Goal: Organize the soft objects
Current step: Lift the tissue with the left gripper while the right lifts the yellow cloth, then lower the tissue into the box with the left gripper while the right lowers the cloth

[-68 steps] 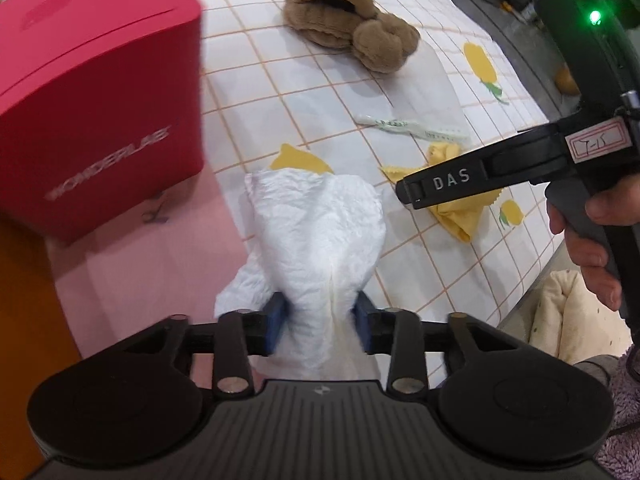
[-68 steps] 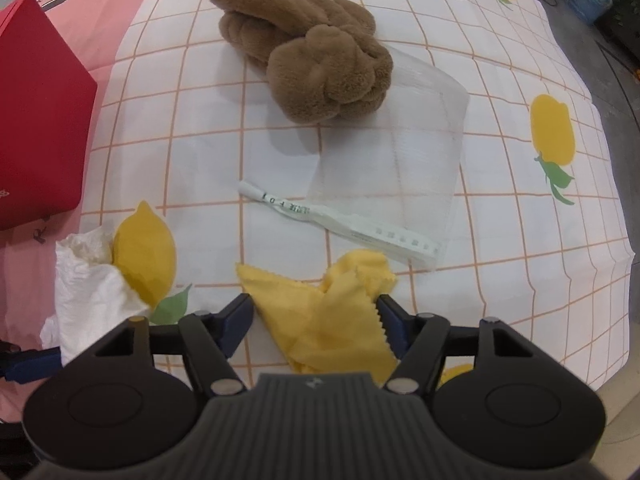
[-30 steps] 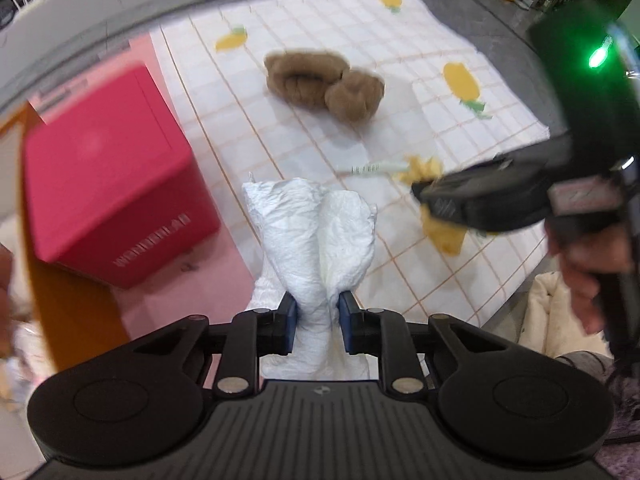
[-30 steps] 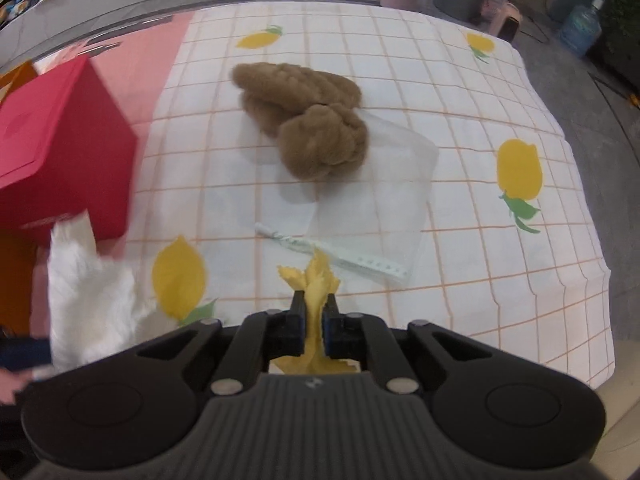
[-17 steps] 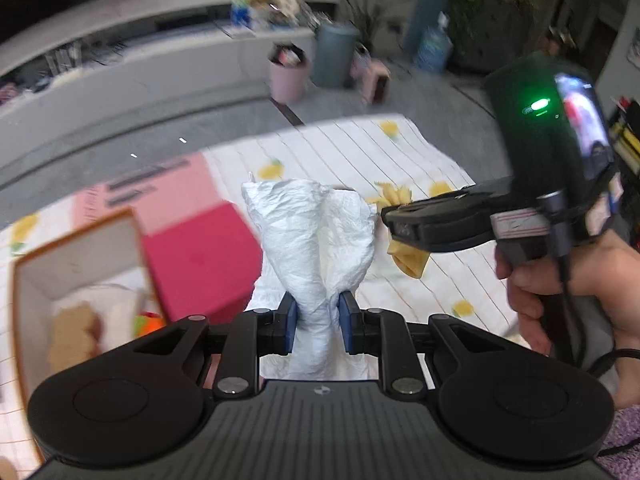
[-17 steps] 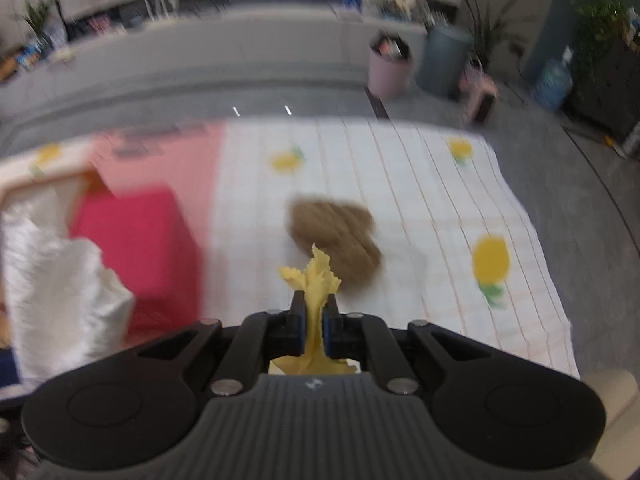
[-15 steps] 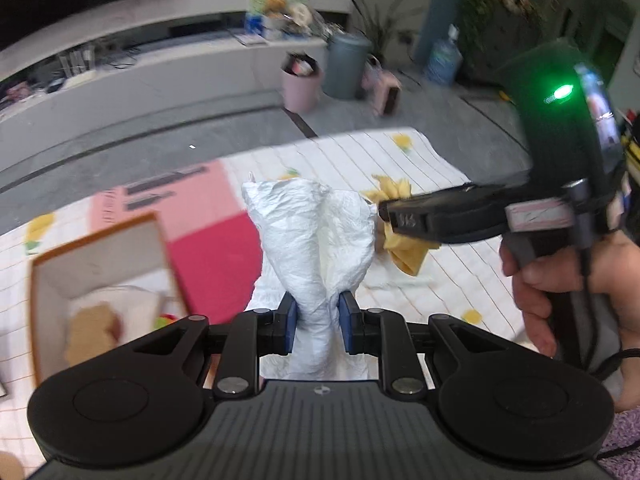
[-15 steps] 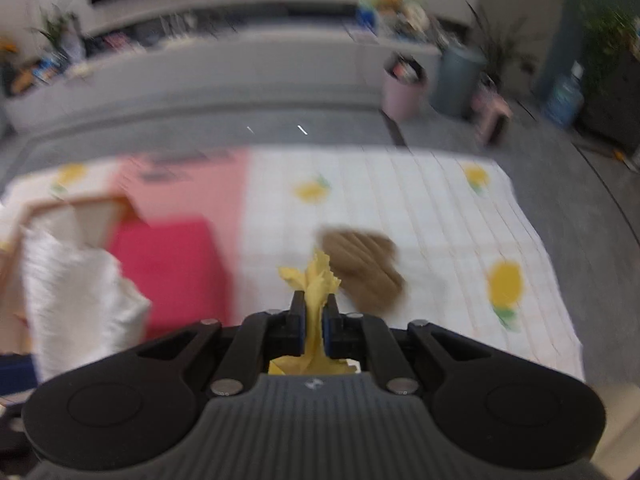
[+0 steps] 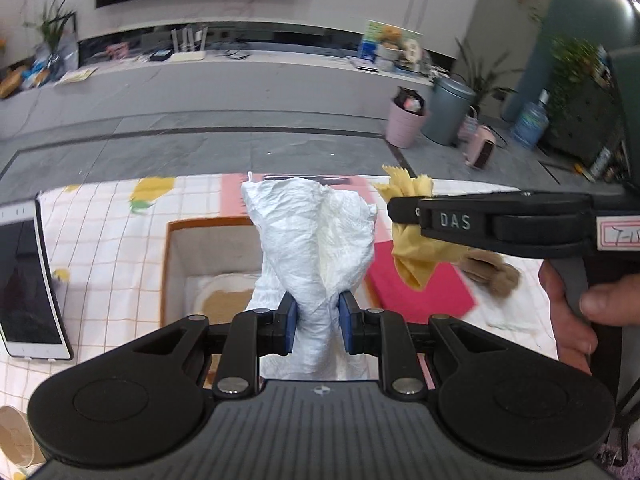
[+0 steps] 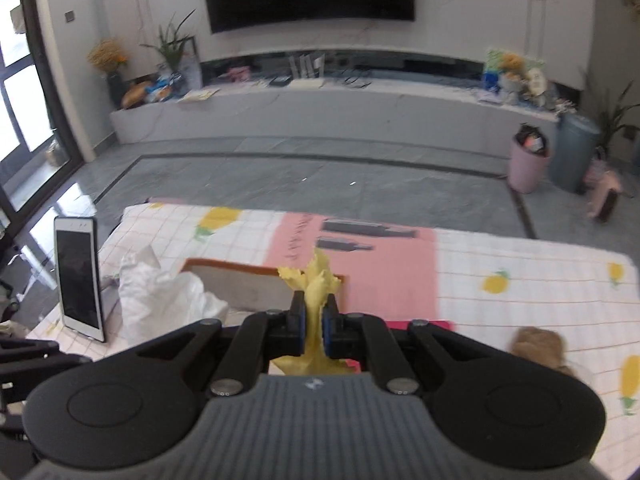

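Between left gripper [image 9: 317, 322] pads, white cloth [image 9: 316, 236] pinched.

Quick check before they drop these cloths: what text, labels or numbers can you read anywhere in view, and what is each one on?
"DAS": raised letters on the side of the black right gripper, seen from the left wrist.
Handwritten white sticker on that gripper's body: cut off at the frame edge, unreadable.
Dark print on the pink sheet on the table: blurred, unreadable.

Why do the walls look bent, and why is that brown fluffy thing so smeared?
Left wrist view: the fisheye lens bows the TV shelf, and the brown plush toy is blurred. Right wrist view: the toy and the tablecloth look soft, while the yellow cloth in the gripper stays sharp.
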Action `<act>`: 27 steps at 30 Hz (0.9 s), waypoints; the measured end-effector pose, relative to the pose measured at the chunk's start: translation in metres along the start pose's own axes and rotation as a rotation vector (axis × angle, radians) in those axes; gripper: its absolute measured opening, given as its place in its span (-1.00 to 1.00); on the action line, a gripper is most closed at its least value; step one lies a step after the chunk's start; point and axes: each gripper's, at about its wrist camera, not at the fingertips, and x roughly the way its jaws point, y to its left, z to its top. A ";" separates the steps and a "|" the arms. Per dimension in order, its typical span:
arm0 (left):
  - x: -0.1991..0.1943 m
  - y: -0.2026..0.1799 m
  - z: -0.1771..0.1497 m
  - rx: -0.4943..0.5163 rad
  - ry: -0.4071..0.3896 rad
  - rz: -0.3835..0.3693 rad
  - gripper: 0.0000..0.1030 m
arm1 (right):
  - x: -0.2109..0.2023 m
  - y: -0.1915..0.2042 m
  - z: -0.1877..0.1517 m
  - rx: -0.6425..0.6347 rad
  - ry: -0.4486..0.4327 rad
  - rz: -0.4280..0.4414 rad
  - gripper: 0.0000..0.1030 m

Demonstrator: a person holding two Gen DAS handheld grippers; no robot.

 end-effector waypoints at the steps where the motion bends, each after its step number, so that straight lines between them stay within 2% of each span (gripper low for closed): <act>1: 0.001 0.008 -0.002 -0.010 -0.007 0.006 -0.53 | 0.010 0.002 -0.001 0.002 0.000 0.020 -0.90; 5: 0.026 0.032 0.002 -0.035 -0.016 0.043 -0.53 | 0.055 0.011 -0.004 0.000 0.052 0.059 -0.90; 10: 0.061 0.049 0.011 -0.044 0.029 0.148 -0.56 | 0.112 0.019 -0.008 -0.042 0.125 0.023 -0.91; 13: 0.077 0.062 0.008 -0.097 0.081 0.151 -0.56 | 0.136 0.020 -0.007 -0.040 0.169 0.011 -0.91; 19: 0.097 0.078 0.010 -0.117 0.136 0.153 -0.56 | 0.166 0.023 -0.008 -0.091 0.246 -0.043 -0.91; 24: 0.112 0.086 0.009 -0.089 0.164 0.158 -0.56 | 0.180 0.024 -0.007 -0.125 0.291 -0.071 -0.91; 27: 0.115 0.092 0.011 -0.122 0.171 0.144 -0.57 | 0.186 0.019 -0.007 -0.096 0.330 -0.038 -0.91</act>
